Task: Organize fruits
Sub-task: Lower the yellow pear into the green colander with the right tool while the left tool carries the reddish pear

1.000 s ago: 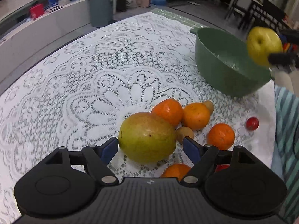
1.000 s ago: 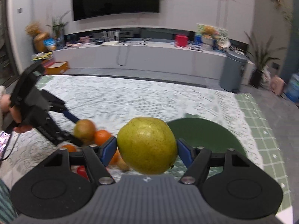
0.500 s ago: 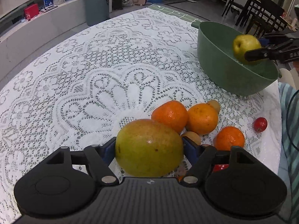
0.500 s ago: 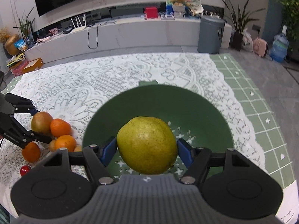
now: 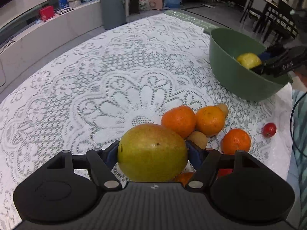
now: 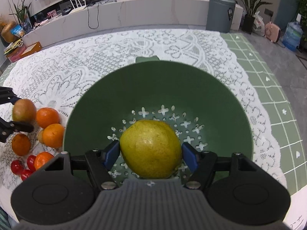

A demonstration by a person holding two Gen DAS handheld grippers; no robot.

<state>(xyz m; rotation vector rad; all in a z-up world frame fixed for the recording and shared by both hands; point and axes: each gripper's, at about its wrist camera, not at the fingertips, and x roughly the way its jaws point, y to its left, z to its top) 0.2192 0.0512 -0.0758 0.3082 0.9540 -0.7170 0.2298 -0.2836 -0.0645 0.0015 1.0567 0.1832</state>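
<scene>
Left hand-held gripper [image 5: 152, 150]: blue pads pressed on both sides of a large green-yellow mango [image 5: 152, 152], the jaws having just closed in on it; mango low over the lace cloth [image 5: 115, 80], well apart from the bowl
Right hand-held gripper [image 6: 150, 152]: clamped on a yellow-green pear [image 6: 151, 149], dipped inside the bowl
Green bowl [image 6: 107, 95]: perforated bottom; only the gripped pear within it; whether the pear touches the bottom, cannot tell
Loose fruit: oranges [image 5: 210, 120] and small red tomatoes [image 5: 269, 129] on the worktop beside the bowl, between bowl and mango
</scene>
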